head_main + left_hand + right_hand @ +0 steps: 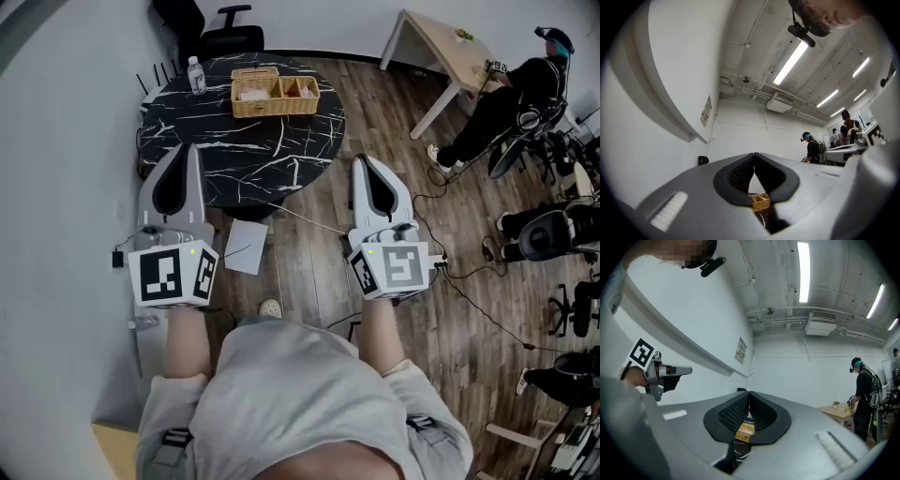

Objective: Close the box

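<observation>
Both claws, left gripper [190, 150] and right gripper [361, 161], are hovering shut and empty; the wicker box [275, 94] is sitting well ahead, likely awaiting a reach for its lid.

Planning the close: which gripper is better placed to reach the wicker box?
Left, marginally: the left gripper overhangs the marble table toward the wicker box; the right gripper is beside it, over floor.

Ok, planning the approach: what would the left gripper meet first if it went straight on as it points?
Likely the water bottle on the black table: in the head view it stands in line with the shut left gripper. Height is unclear; it might pass over.
</observation>
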Tool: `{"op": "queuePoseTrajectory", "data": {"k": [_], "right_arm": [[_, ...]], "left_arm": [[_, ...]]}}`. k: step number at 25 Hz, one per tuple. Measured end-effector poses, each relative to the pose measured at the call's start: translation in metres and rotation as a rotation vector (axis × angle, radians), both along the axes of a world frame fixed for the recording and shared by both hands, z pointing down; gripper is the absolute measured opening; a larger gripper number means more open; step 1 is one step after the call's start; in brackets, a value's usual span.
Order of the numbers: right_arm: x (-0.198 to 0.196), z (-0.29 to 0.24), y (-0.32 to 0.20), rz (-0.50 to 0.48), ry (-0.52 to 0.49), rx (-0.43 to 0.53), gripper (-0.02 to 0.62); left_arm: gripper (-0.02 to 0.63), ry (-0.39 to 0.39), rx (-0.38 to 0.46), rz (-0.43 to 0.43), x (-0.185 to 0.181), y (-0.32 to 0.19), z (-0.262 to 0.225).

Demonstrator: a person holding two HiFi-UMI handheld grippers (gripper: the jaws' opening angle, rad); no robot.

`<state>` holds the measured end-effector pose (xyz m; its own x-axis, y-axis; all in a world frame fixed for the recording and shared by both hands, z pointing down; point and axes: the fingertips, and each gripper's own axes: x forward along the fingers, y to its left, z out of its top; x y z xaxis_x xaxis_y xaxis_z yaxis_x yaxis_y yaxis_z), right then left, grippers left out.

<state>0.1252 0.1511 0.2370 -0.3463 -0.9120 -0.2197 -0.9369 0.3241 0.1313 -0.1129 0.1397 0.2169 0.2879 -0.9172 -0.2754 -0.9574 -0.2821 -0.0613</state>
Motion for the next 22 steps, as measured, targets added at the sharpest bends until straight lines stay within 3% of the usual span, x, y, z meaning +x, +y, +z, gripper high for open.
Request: {"op": "queuePoseTrajectory", "data": {"k": [8,22], "right_arm": [[-0.023,0.004,-0.028,-0.002,0.022,-0.010,0.005],[-0.028,0.005,-0.103,-0.023,0.022,-0.015,0.005]], "left_arm": [[0.058,0.004,0.002,0.017,-0.017,-0.029,0.002],[0.059,0.004,-0.011,-0.004,-0.023,-0.098,0.007]]}}
